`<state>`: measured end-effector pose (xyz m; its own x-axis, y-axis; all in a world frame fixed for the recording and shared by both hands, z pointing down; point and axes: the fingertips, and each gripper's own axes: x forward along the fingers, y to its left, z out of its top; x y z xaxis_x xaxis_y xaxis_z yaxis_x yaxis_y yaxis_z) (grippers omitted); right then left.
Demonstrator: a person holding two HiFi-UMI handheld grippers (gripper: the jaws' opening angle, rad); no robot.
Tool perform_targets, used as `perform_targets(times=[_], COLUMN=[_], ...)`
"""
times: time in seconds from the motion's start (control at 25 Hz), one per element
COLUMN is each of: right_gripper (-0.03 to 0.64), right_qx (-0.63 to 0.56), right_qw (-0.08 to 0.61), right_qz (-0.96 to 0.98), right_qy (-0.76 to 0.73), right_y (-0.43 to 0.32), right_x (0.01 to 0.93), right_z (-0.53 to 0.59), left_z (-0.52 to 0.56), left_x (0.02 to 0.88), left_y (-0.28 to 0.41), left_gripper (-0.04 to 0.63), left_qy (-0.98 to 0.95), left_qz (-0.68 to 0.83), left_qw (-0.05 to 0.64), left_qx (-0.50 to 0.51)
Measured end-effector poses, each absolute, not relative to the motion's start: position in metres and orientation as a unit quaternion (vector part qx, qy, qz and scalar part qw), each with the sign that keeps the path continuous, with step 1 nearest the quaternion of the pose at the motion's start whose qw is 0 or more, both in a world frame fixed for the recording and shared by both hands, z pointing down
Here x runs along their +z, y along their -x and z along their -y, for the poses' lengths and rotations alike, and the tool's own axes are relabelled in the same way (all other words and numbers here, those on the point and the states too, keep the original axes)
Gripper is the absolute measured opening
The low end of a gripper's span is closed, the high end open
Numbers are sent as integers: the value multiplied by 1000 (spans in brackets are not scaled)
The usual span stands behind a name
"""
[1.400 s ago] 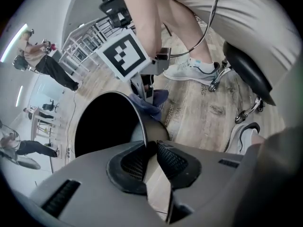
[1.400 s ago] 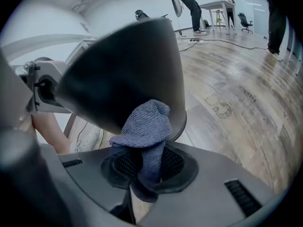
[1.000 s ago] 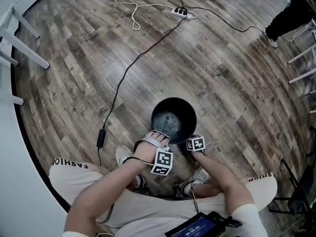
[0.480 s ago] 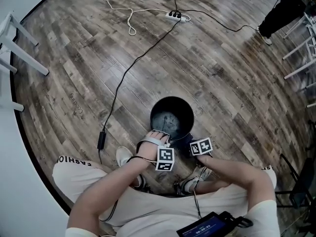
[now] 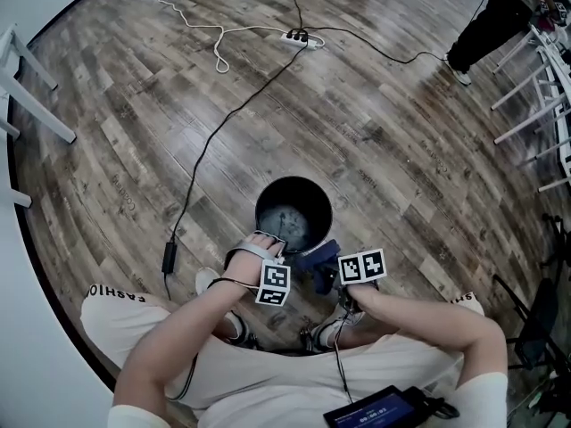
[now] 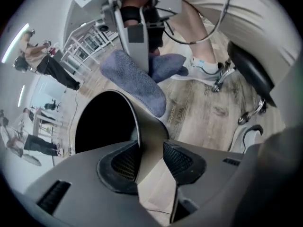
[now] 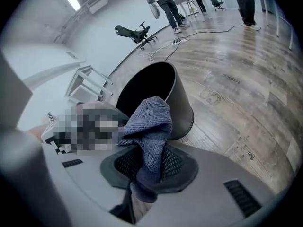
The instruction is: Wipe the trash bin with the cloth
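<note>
Two-handed: clamped blue cloth (image 7: pixel 152 119) in right gripper (image 7: pixel 149 165) just beside black trash bin (image 5: pixel 266 207); had just been opening left gripper (image 6: pixel 151 158) jaws, loose astride rim (image 6: pixel 136 123).

The head camera looks almost straight down on the trash bin (image 5: pixel 293 214) from high above, so its whole round mouth shows. The left gripper view sits right at the bin's rim, very close, and looks past it to the cloth (image 6: pixel 137 82). The right gripper view is beside the bin, looking across at its side. All three see the bin and the cloth.
</note>
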<state>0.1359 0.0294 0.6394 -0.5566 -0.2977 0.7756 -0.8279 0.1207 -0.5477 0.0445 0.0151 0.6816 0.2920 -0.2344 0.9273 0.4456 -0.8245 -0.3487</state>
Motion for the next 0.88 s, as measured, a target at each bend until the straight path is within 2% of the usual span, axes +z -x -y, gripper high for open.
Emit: perform_targets(times=[0.12,0.2,0.56,0.88], right_gripper=[77,77,77,77], right_qx=[537,528,492,514], right_qw=[257,262,293,302], right_qz=[696,700,724,704], right_qy=[-401,-402,-386,-385], right_y=[-139,-141,-145,-157], right_x=[649,654,687,762], right_z=[-30,-25,-2,7], left_z=[-12,-10,-13,-16], left_x=[685,684,683,682], left_y=[-43,-46,-52,-55], left_gripper=[152,97,83,78], left_qy=[742,742,743,748], left_qz=[63,58,80,83], left_qw=[315,321,326,313], left_qx=[-588,-585,-580,-579])
